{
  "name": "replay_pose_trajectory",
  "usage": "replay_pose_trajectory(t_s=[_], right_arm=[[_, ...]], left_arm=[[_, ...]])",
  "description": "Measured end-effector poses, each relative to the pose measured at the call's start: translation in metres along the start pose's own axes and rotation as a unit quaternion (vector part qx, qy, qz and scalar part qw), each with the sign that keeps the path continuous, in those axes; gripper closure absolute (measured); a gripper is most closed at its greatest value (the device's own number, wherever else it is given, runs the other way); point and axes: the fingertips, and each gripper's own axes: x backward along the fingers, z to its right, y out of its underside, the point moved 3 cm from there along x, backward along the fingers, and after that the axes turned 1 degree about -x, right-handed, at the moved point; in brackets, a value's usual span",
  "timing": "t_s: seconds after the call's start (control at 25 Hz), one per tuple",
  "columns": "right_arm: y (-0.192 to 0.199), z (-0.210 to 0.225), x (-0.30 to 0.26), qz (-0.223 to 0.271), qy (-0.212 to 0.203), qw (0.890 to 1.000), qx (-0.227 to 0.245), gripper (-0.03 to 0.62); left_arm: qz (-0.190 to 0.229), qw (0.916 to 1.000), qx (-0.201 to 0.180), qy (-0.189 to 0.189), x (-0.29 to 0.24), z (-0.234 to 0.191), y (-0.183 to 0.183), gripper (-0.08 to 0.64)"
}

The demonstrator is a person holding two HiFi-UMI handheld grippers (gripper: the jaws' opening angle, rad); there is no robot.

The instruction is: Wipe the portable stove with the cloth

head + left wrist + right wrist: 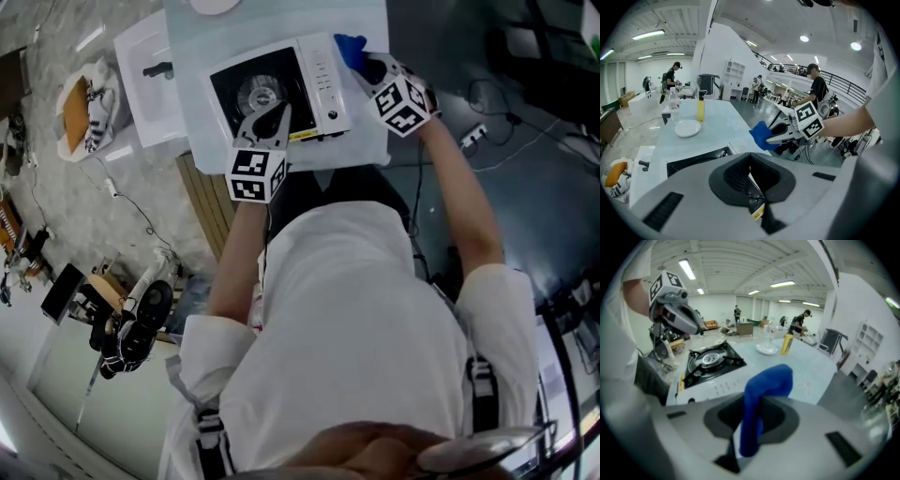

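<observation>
Blue cloth [349,47], one piece, is pinched in the right tool [366,64] at the upper right, just beside the single white stove [323,86], which lies lengthwise left to right on the tabletop [370,23], the left tool [266,119] pressed together over its near edge, with one plate [214,5] beyond.

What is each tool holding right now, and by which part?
The right tool pinches the blue cloth partway along, a bunched end sticking past its tips. The left tool is shut and holds nothing.
</observation>
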Motion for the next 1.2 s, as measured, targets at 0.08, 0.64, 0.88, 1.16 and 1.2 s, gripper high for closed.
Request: replay_pose_trajectory(t_s=[0.08,0.64,0.88,1.16,1.2], right_arm=[[-0.012,0.008,-0.004,-0.007,0.008,1.000,0.006,0.501],[-0.077,0.070,-0.074,-0.037,-0.006,0.999,0.000,0.502],[-0.078,0.087,-0.112,-0.055,-0.026,0.995,-0.079,0.502],[-0.054,0.088,-0.139,-0.127,-0.022,0.984,-0.124,0.502],[-0.049,0.086,-0.142,-0.137,-0.022,0.981,-0.135,0.502]], left_arm=[[0.004,1.0000,0.001,0.005,0.004,-0.003,-0.006,0.528],[0.014,0.9991,0.023,0.034,0.004,-0.050,-0.019,0.528],[0.020,0.9983,0.034,0.043,0.001,-0.065,-0.027,0.528],[0.023,0.9988,0.029,0.032,0.004,-0.086,-0.029,0.528],[0.022,0.9989,0.027,0.030,0.004,-0.089,-0.028,0.528]])
